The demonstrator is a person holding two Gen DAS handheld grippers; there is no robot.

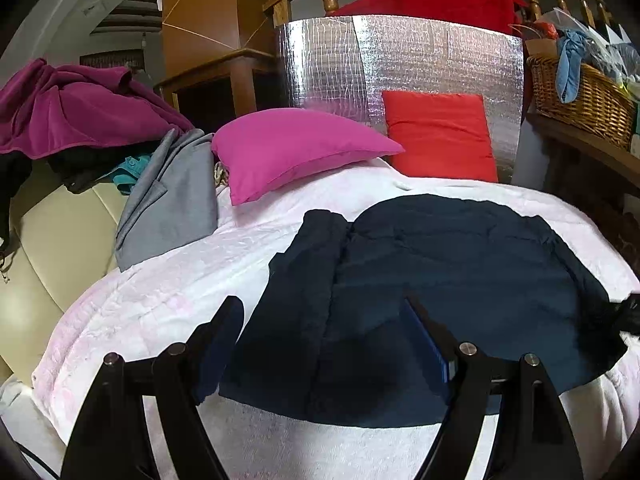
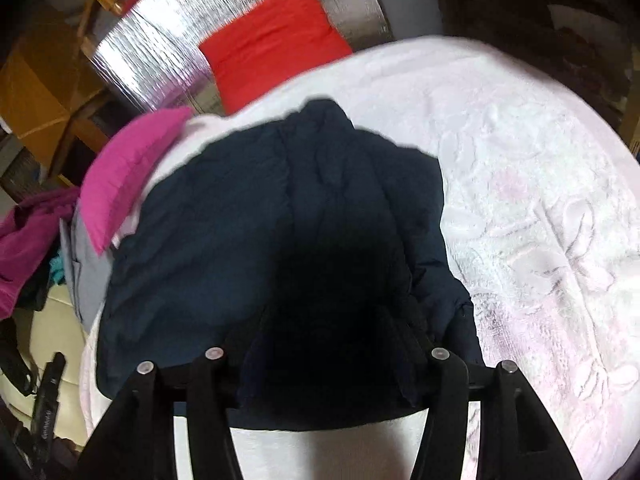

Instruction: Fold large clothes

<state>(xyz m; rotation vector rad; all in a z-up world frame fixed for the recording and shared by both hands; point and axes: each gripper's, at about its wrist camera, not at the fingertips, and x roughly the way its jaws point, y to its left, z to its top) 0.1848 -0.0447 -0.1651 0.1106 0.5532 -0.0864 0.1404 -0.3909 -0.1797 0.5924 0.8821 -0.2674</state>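
Two tools hang over a bed with a white blanket [image 1: 160, 300], and one big dark blue jacket [image 1: 440, 272] lies flat on it, near the front edge.

Far to the left sits a heap of clothes: a purple top [image 1: 72, 108] and a grey one [image 1: 172, 196]. Next come a pink pillow [image 1: 292, 148] and a red pillow [image 1: 440, 136], both behind the jacket and not touching it.

The left tool [image 1: 324, 320] has its two fingers spread wide, with nothing between them. It floats above the jacket's near left part, where a strip of the jacket [image 1: 308, 280], maybe a sleeve, is already laid over the body.

The right tool [image 2: 332, 344] points down at the jacket's near edge. Its fingers are partly apart, but they are dark against dark cloth, so one cannot tell if they pinch the cloth or have let go.

To do this step well, the person likely wants each tool to take one corner of the near hem, pinch all the layers, lift a little, and carry the hem to the collar [image 2: 320, 116]. Both tools should go at the same speed, so the fold stays straight. The puffy cloth may slip or spring back, so a slow pat down could help.
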